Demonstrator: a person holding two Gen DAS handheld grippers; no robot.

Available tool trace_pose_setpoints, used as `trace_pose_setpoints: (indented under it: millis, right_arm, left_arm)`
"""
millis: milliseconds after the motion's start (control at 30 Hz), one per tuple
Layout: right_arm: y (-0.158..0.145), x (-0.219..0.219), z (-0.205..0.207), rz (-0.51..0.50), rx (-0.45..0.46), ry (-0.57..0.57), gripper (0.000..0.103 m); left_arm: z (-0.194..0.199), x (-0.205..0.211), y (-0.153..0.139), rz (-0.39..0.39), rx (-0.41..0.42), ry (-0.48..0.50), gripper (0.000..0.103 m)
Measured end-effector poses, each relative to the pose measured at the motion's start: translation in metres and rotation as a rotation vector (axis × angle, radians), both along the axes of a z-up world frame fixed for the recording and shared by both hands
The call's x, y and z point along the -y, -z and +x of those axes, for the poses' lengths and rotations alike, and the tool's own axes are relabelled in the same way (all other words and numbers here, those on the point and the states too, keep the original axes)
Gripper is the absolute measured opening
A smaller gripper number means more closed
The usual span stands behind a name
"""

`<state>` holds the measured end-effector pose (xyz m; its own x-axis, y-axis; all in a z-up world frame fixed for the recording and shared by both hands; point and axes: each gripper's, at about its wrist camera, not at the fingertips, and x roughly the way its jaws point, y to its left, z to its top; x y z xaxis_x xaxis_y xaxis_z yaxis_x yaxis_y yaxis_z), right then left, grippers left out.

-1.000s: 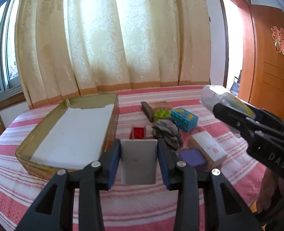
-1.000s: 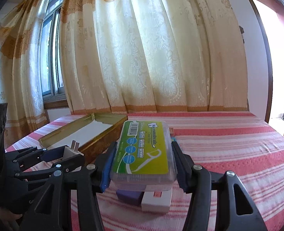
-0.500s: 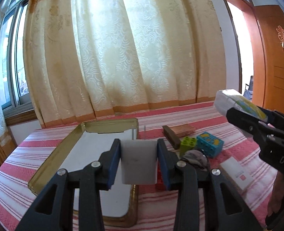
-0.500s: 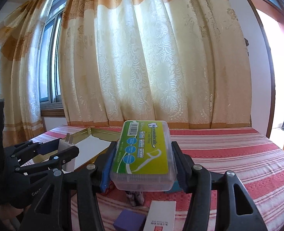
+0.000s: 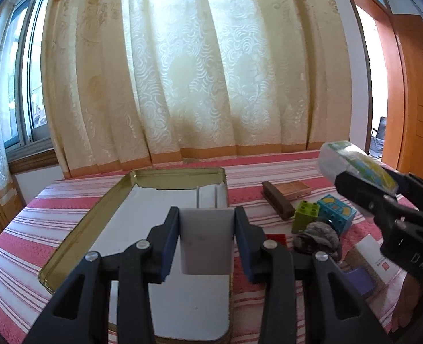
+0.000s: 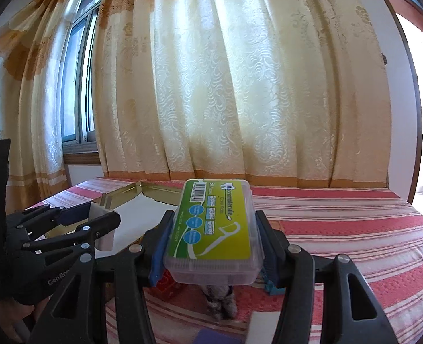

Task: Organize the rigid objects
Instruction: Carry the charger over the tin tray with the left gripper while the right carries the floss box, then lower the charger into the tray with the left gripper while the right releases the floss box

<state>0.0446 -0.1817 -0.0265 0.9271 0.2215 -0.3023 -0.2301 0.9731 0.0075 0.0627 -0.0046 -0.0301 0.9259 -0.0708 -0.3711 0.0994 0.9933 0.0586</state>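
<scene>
My left gripper (image 5: 207, 243) is shut on a white plug adapter (image 5: 205, 240), held over the near part of the gold tin tray (image 5: 76, 223) with its white liner. My right gripper (image 6: 211, 243) is shut on a clear floss-pick box with a green label (image 6: 211, 226), above the striped table. In the left wrist view the right gripper (image 5: 363, 183) and the floss-pick box (image 5: 352, 163) show at the right. In the right wrist view the left gripper (image 6: 97, 226) with the adapter (image 6: 104, 239) shows at the left, by the tray (image 6: 125, 193).
On the red-striped cloth right of the tray lie a brown wooden block (image 5: 280, 197), a green brick (image 5: 306, 213), a blue block (image 5: 336, 213), a grey furry item (image 5: 317, 236), a red piece (image 5: 276, 239), a purple block (image 5: 357, 279) and a white card box (image 5: 374, 256). Curtains hang behind.
Both grippers moved forward toward the curtain side with their loads. The left gripper now hangs over the tray; the loose objects slid lower and right in its view.
</scene>
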Motion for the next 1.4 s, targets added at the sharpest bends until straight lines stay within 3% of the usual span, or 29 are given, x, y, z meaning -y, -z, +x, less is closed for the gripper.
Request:
trace_pose_setpoints:
  millis: [400,1400]
  right_arm:
    - [0.004,-0.038,0.017,-0.04,-0.008,-0.051,0.056]
    - [0.009,-0.073,0.026,-0.072,-0.044,-0.107,0.056]
  left_arm:
    - [0.015,-0.021,0.003,-0.02,-0.039,-0.034,0.037]
    - [0.029,-0.057,0.007,-0.051,-0.1,-0.078,0.037]
